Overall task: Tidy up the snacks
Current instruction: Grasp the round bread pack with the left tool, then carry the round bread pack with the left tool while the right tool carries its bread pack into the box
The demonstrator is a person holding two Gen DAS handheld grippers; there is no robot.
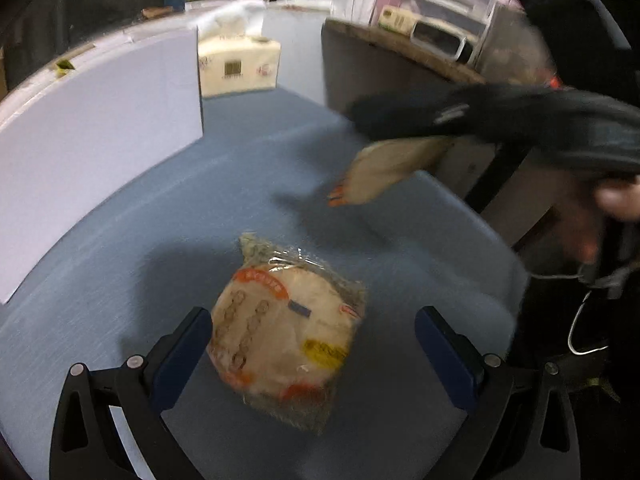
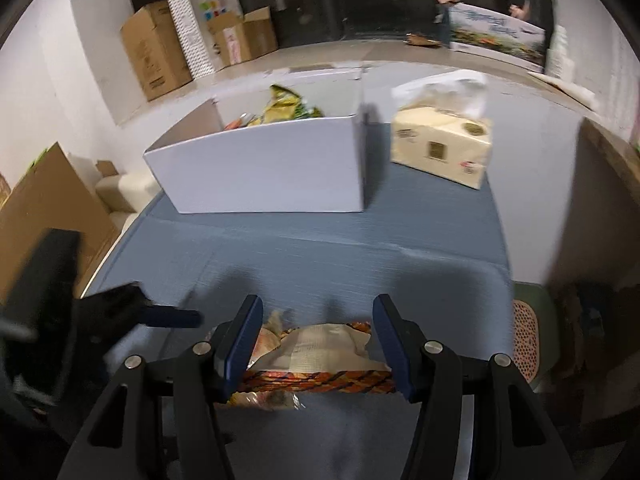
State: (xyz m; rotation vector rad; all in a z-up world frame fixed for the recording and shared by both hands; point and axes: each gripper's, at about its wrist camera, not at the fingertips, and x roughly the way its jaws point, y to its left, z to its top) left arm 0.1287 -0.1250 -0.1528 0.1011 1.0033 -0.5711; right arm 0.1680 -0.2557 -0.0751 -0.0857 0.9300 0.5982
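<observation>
A clear-wrapped snack packet (image 1: 286, 338) with orange and yellow labels lies on the blue table (image 1: 120, 340). My left gripper (image 1: 314, 338) is open, its jaws on either side of the packet and apart from it. My right gripper (image 2: 318, 340) is shut on a second snack packet (image 2: 324, 354) with an orange patterned edge and holds it above the table. That gripper also shows blurred in the left wrist view (image 1: 400, 128), with its packet (image 1: 380, 172) hanging below. A white box (image 2: 264, 172) at the far side holds several snack bags (image 2: 288, 108).
A cream tissue box (image 2: 442, 144) stands right of the white box. Cardboard boxes (image 2: 156, 52) stand by the far wall and a cardboard sheet (image 2: 44, 216) leans at the left. The table edge (image 2: 506, 248) runs along the right, beside a brown counter (image 1: 400, 46).
</observation>
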